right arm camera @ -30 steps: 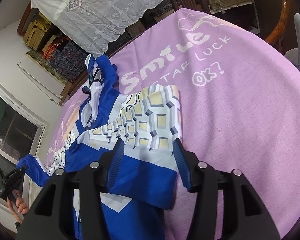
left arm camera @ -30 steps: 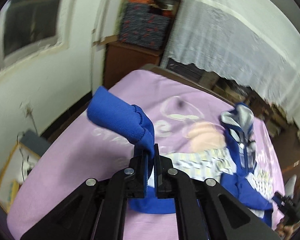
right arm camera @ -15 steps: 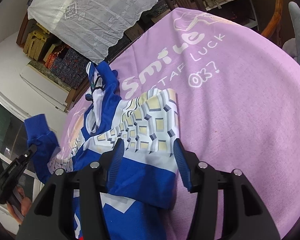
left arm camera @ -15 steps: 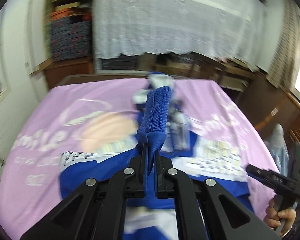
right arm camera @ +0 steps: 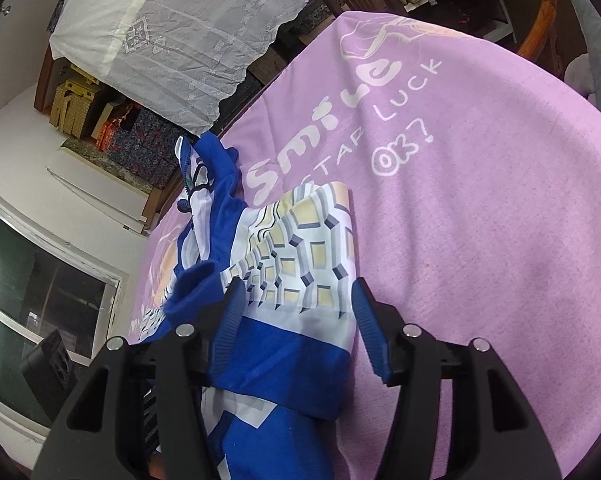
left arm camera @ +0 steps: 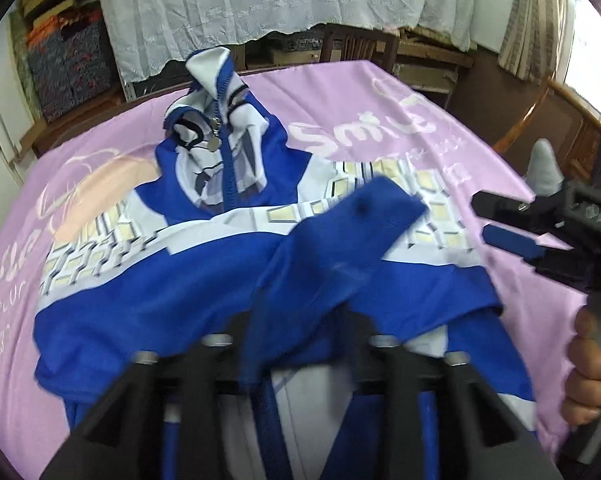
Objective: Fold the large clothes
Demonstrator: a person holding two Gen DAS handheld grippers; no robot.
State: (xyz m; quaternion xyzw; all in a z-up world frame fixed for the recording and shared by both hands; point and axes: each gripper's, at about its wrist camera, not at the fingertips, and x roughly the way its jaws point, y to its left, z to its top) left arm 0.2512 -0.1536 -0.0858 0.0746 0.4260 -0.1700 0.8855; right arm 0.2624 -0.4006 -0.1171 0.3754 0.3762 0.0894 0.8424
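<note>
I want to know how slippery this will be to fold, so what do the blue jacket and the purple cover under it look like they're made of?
The jacket looks like a smooth synthetic knit, probably polyester: faint sheen, crisp printed pattern, soft drape. Its blue sleeve, lying across the front, has the same look. The purple cover appears to be matte, slightly fuzzy cloth, perhaps brushed cotton or fleece; the pictures cannot settle which.

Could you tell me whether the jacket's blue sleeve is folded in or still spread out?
Folded in: the blue sleeve lies across the jacket chest.
</note>
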